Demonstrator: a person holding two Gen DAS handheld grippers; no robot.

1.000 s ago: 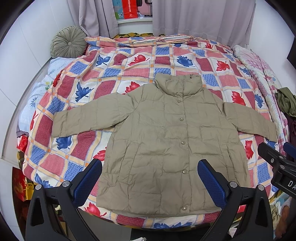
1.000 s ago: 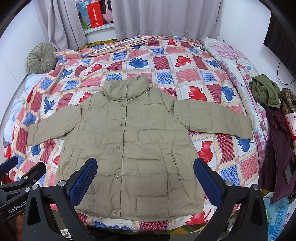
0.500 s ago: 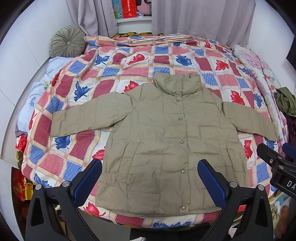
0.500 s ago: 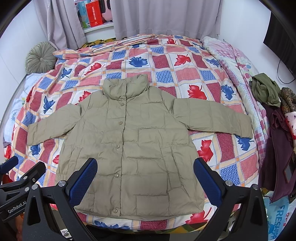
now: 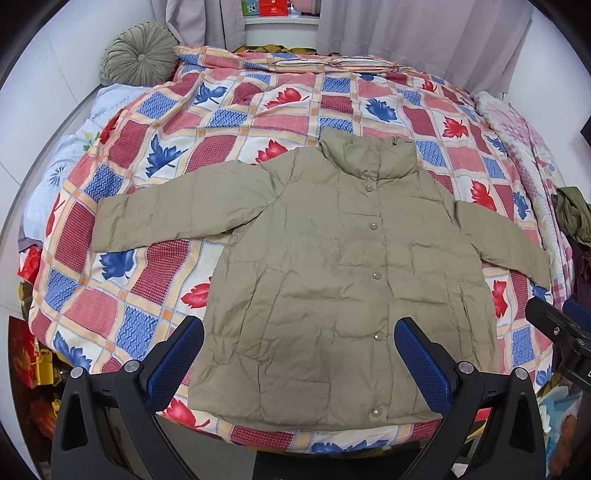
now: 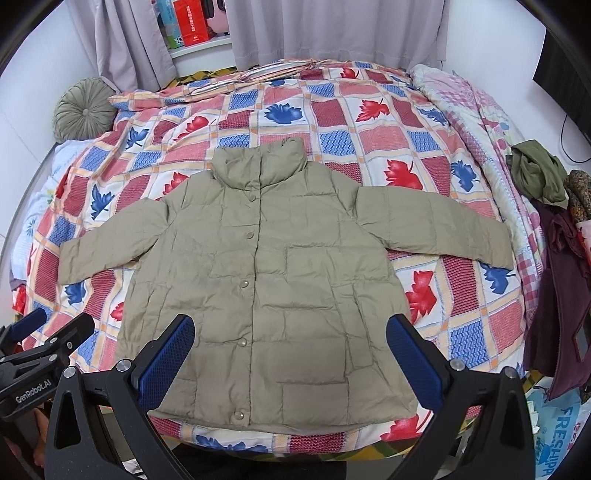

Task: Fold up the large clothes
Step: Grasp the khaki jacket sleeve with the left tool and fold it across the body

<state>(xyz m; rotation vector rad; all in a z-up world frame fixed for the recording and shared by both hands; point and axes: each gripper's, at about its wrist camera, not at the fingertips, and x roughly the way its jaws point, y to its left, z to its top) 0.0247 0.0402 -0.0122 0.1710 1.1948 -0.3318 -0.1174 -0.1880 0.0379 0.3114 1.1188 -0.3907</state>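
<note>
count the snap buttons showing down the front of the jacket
5, in a line down the jacket placket: under the collar, upper chest, mid, lower, at the hem. The collar could hide more.

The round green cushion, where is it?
In both wrist views the round green cushion sits at the far left corner of the bed, against the wall, beside the grey curtain and the patchwork quilt.
</note>
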